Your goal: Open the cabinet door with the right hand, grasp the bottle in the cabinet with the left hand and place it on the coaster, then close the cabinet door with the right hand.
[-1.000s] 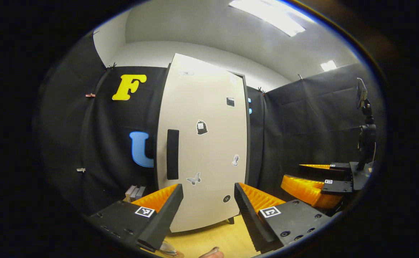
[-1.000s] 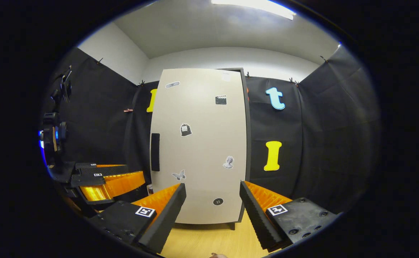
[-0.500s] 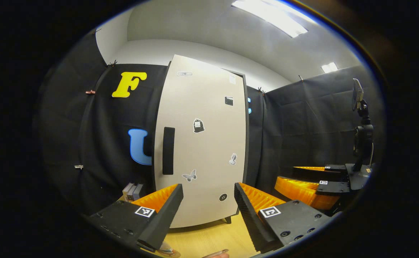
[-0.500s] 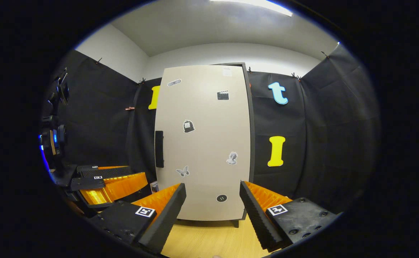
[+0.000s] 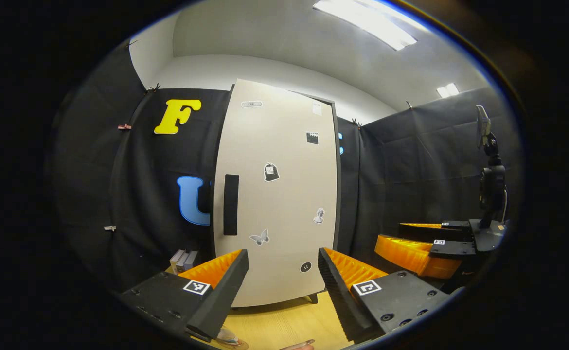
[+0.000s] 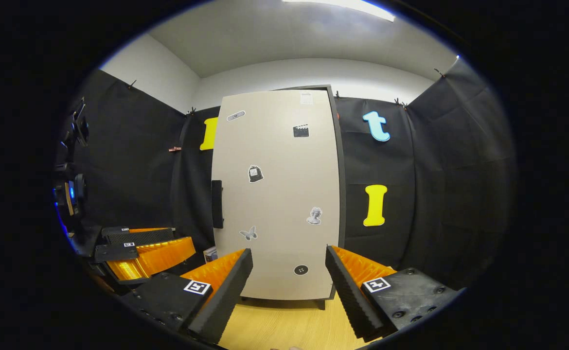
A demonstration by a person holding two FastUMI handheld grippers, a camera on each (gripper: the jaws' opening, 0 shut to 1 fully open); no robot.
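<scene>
Here the cabinet door is closed, a pale tall panel in a dark frame, standing on short feet at the far edge of the light wooden table. The bottle is out of sight behind that door. A dark vertical handle sits near the door's left edge, about halfway up. Small stickers are scattered over the panel, among them a butterfly low down and a button-like dot near the bottom.

In the left gripper view the left tongs are spread wide, holding nothing, with the lower part of the door between the two fingers and well apart from them. A round clear coaster lies partly hidden at the near edge of the table, just under the left finger. Some small boxes stand beside the cabinet's left foot.

In the right gripper view the right tongs are likewise spread and empty, facing the door squarely, the handle up and to their left. The left tongs appear off to the left there, spread too; the right tongs appear at the right of the left gripper view.
</scene>
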